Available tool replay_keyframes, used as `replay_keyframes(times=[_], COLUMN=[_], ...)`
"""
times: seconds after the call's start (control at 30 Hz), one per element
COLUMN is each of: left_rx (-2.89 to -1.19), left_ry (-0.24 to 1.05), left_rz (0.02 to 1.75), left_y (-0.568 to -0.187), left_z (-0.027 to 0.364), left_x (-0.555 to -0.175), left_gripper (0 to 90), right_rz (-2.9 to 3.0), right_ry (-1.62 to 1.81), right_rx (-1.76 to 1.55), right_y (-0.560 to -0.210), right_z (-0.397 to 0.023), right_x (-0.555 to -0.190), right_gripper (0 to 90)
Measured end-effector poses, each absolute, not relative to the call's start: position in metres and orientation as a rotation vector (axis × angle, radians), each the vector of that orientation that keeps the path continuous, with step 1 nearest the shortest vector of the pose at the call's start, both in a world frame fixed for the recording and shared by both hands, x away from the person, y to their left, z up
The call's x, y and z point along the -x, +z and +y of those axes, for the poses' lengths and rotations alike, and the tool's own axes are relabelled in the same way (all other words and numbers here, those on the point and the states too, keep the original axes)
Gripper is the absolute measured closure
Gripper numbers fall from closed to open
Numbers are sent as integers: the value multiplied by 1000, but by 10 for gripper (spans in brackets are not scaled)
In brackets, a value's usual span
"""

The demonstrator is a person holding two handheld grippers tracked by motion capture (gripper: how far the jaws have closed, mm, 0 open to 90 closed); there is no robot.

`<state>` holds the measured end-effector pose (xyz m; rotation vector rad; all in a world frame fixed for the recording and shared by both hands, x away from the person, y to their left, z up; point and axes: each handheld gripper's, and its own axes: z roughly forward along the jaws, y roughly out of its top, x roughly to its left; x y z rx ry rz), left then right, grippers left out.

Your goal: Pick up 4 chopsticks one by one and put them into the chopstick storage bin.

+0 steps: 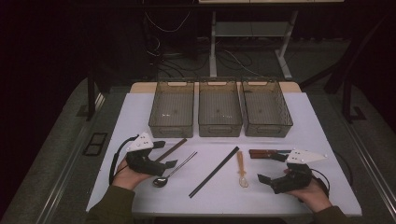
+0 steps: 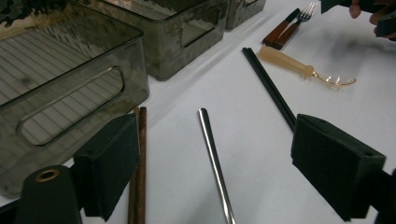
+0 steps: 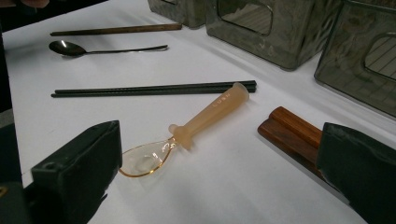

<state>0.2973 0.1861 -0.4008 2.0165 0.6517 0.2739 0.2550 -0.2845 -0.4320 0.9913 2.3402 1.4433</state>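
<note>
Table, white top. Three bins in a row at the far edge, nothing in them.

Left gripper: jaws spread, nothing pinched. Metal spoon lies between them, its handle running up the middle of the left gripper view; brown chopsticks lie just beside the left jaw, near the left bin's wall.

Right gripper: jaws spread, holding nothing. Clear spoon lies ahead between them, wooden-handled fork by the right jaw.

Black chopsticks: mid-table, slanted, apart from both grippers.

Risks, as I judge them:
- Left jaw closing could catch the brown chopsticks along with the spoon.
- Thin round handle may slip or roll from flat pads.
- Spoon gripped at one end may tip, bowl-heavy.
- Right jaw could nudge the fork.
</note>
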Motion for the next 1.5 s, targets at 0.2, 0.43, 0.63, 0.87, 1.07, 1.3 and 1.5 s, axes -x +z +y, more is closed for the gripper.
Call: replay_keyframes(times=[0.2,0.43,0.63,0.87,1.07,1.3,1.5], left_rx=[-2009,-2032,-2048,-2074,-2091,-2132,-2168], left_ry=[272,293,342,317,293,276,241], left_rz=[667,659,684,721,755,789,808], left_y=[-402,-404,-409,-415,-420,-427,-433], left_z=[192,192,197,204,211,220,223], left_x=[-304,-312,-313,-316,-318,-321,-324], left_gripper=[215,289,404,556,669,750,789], right_rz=[2337,2331,2335,2334,2334,2334,2334], right_ry=[1443,1438,1436,1434,1435,1436,1437], right_rx=[-992,-1000,-993,-996,-997,-997,-998], right_y=[-432,-432,-433,-433,-433,-433,-433], right_z=[-284,-285,-284,-284,-284,-284,-284], right_x=[-256,-256,-256,-255,-255,-255,-255], right_gripper=[7,7,7,7,7,7,7])
